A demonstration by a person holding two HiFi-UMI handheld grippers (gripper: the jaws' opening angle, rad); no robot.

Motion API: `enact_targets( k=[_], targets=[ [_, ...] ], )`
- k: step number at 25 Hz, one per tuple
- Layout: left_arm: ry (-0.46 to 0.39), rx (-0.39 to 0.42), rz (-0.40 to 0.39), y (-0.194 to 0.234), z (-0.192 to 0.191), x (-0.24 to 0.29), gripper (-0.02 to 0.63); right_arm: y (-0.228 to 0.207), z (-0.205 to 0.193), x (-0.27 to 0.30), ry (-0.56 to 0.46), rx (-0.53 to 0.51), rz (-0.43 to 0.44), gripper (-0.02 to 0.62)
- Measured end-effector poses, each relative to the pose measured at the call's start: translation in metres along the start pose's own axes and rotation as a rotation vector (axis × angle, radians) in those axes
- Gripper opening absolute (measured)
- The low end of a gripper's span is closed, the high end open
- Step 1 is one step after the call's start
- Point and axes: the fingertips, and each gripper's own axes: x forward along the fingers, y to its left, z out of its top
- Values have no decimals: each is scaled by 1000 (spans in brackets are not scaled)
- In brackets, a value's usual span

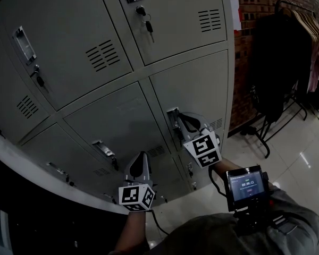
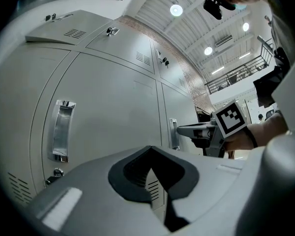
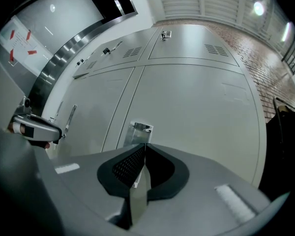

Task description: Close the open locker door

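Right gripper view shows my right gripper (image 3: 145, 147) with its jaws pressed together and nothing held. Their tips sit right at the shiny handle (image 3: 140, 131) of the locker door (image 3: 201, 117), maybe touching it. The door is just ahead of the jaws and looks flat with the other doors (image 3: 96, 107), so I think the push is almost done. Next I should press a bit more, straight in, until it stays shut, then pull back. My left gripper (image 2: 150, 149) has its jaws together too, empty, off to the left of the right jaws, near a lower door.
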Motion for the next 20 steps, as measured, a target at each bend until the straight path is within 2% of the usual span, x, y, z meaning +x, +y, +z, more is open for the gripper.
enact_targets(
  k=[4, 7, 16, 20],
  targets=[
    [4, -8, -11, -2, 1, 0, -2, 2, 1, -2, -2, 19, 24, 22],
    [7, -22, -19, -3, 0, -1, -2, 5, -1, -5, 7, 30, 38, 77],
    [5, -93, -54, -22, -12, 2, -2, 5, -22, -38, 81, 29, 25, 72],
    [19, -95, -25, -51, -13, -11, -2, 7, -28, -73, 89, 50, 57, 54]
  ],
)
